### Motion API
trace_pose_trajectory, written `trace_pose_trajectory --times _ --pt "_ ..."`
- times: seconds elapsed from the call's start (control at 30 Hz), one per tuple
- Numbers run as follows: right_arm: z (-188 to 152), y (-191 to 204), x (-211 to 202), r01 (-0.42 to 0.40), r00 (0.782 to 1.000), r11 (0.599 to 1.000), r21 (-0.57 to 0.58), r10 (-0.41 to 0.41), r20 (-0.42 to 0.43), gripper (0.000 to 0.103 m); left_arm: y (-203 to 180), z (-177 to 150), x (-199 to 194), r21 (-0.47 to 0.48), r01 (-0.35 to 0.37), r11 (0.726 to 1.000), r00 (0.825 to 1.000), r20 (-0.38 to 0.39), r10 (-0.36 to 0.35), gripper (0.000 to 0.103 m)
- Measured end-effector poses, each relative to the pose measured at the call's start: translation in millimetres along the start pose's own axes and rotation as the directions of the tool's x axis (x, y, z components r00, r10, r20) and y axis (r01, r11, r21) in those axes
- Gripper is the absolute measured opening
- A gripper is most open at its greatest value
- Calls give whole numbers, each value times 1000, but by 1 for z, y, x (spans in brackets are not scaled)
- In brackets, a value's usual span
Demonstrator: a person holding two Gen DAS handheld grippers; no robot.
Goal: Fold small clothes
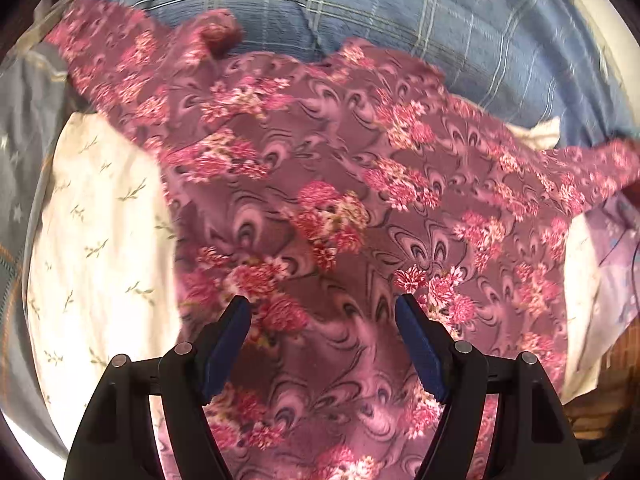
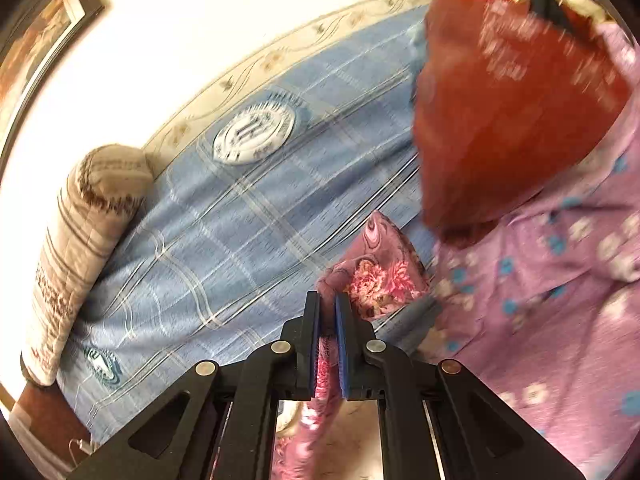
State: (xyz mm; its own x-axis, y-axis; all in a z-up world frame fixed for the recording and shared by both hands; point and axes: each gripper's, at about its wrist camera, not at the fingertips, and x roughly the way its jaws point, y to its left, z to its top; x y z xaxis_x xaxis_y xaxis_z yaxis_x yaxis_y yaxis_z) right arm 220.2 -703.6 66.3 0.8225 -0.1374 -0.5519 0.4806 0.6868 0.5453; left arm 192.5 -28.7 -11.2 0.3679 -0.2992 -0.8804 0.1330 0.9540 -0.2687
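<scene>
— While the left gripper (image 1: 323, 314) hangs over the bed, how do its jaws stand?
— Spread wide, nothing between them. Beneath lies the floral cloth (image 1: 320, 208), mauve with pink blooms, spread across a cream sheet (image 1: 96, 240) and reaching back onto the blue plaid bedspread (image 1: 400, 12).
— What sits at the left edge?
— A grey fabric with small stars (image 1: 24, 152), partly under the cream sheet. Much of that side is blurred.
— And the right gripper (image 2: 327, 300)?
— Its jaws are pressed together on a bunched fold of the floral cloth (image 2: 380, 276), which pokes up past the fingertips and trails down between the fingers.
— What lies around it?
— From the left: a rolled striped bolster (image 2: 80, 248) along the bedspread's edge by the wall, then the blue bedspread (image 2: 240, 220) with a round emblem, then a red cloth (image 2: 500, 120), blurred, and a lilac fabric with blue and white flowers (image 2: 540, 300) at the right.
</scene>
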Motion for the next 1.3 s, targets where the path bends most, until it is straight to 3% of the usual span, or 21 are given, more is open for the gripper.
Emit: trace_pose_trajectory --times 0.13,0.27,0.37,0.43,0.53,0.63,0.73,0.77,0.8,0.83,0.87,0.93,0.97,1.0,1.03,1.07,1.1,1.17,1.2,1.23,1.3 --pt "-1 -18 -13 102 995 995 -2 -102 -14 7 9 -2 7 -19 7 1000 1000 -10 -7 73" --pt "-10 -25 -10 116 993 993 -17 -116 -27 7 9 -4 15 -4 -16 1000 1000 -21 16 73" --pt "-20 4 -10 65 998 994 -85 -67 -16 7 13 -3 7 -13 3 1000 999 -34 -4 72" --pt "-32 47 -9 1 1000 986 -166 -5 -27 7 19 -3 -3 -39 21 999 1000 -17 -21 72" --pt "-70 121 -5 -179 981 952 -250 153 -118 7 32 -6 -23 -78 50 996 999 23 -48 72" --pt "-134 202 4 -370 920 878 -302 303 -248 7 45 -13 -40 -100 59 993 997 54 -54 72" --pt "-222 274 21 -517 828 807 -286 387 -405 13 58 -19 -49 -133 57 990 998 48 -51 72" --pt "-255 294 29 -531 808 796 -291 373 -456 20 64 -23 -53 -149 69 986 997 47 -63 72" --pt "-296 314 41 -550 771 783 -290 343 -537 31 70 -26 -59 -159 77 984 996 53 -69 72" --pt "-329 327 47 -560 738 775 -293 306 -602 34 75 -28 -66 -163 77 984 996 59 -68 72" --pt "-362 335 53 -586 681 750 -307 249 -689 35 81 -31 -73 -163 70 984 996 65 -60 72" --pt "-412 341 54 -608 590 748 -265 203 -781 34 87 -35 -82 -154 51 987 996 76 -40 72" --pt "-422 339 48 -618 567 745 -249 203 -799 34 89 -36 -86 -150 39 988 996 81 -27 72" --pt "-425 335 40 -624 558 745 -236 213 -802 34 90 -35 -89 -147 32 989 996 84 -20 72" --pt "-420 329 33 -631 557 745 -219 238 -796 34 90 -33 -92 -146 36 989 996 85 -24 72" --pt "-409 319 27 -627 572 751 -208 264 -776 35 87 -30 -92 -146 47 988 996 87 -35 72" --pt "-394 305 22 -612 599 766 -198 286 -748 41 82 -25 -92 -144 70 987 994 91 -58 72" --pt "-359 268 17 -530 682 829 -180 290 -672 54 71 -11 -88 -128 111 986 991 91 -99 72" --pt "-339 241 18 -464 732 870 -166 271 -626 56 60 1 -82 -118 132 984 989 85 -122 72" --pt "-326 223 20 -417 761 896 -155 250 -599 56 52 10 -76 -117 147 982 987 77 -139 72" --pt "-303 176 24 -321 799 940 -117 202 -566 56 33 33 -54 -132 190 973 982 46 -186 73"
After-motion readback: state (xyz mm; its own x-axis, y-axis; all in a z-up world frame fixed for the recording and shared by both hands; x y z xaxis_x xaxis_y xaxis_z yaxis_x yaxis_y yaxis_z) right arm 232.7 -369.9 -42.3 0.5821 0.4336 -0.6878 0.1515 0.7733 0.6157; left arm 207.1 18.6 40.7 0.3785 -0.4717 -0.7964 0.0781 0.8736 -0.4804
